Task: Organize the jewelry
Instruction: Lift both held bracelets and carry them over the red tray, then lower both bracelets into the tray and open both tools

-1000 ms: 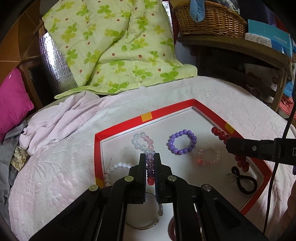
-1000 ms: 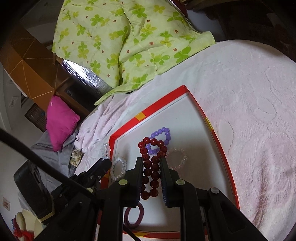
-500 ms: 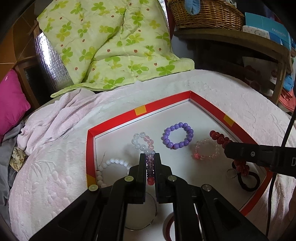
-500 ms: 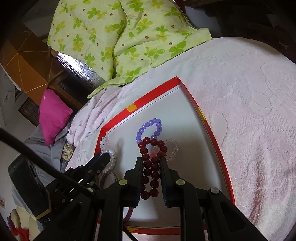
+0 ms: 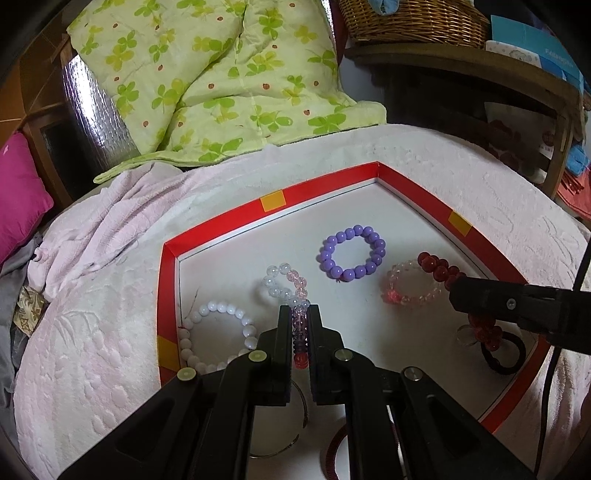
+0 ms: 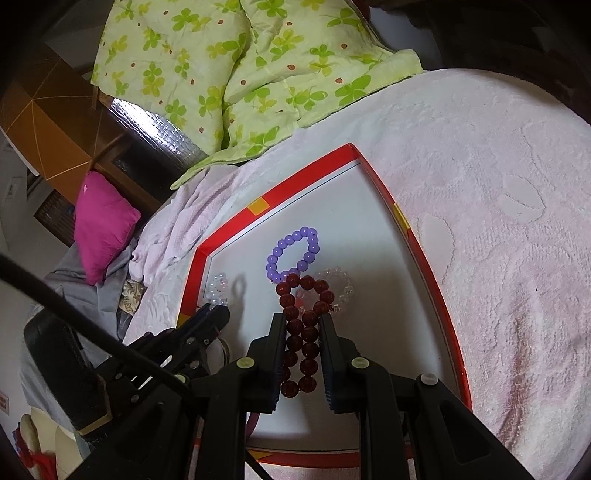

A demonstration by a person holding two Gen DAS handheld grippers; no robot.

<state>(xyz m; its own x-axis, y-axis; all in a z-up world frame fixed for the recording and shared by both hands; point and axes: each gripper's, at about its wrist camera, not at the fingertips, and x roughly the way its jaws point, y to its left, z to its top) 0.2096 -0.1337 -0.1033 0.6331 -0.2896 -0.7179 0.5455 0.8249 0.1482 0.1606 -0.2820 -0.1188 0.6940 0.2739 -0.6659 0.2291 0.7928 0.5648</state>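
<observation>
A red-rimmed white tray (image 5: pixel 325 188) lies on a pink bedspread. My left gripper (image 5: pixel 299 314) is shut on a clear, pink and purple bead bracelet (image 5: pixel 291 288), held over the tray's left part. My right gripper (image 6: pixel 303 321) is shut on a dark red bead bracelet (image 6: pixel 301 332), held above the tray; it also shows in the left wrist view (image 5: pixel 439 269). On the tray lie a purple bracelet (image 5: pixel 352 253), a pale pink bracelet (image 5: pixel 412 286) and a white bracelet (image 5: pixel 218 336).
A black hair tie (image 5: pixel 504 350), a thin metal bangle (image 5: pixel 284 439) and a dark red ring (image 5: pixel 332 454) lie near the tray's front. A green quilt (image 5: pixel 221 81) is behind, a pink cushion (image 5: pixel 18 195) left, a shelf with a wicker basket (image 5: pixel 413 18) right.
Both grippers have moved in over the tray with their bracelets. The dark red bracelet now hangs over the pale pink one. The tray's loose bracelets have not moved.
</observation>
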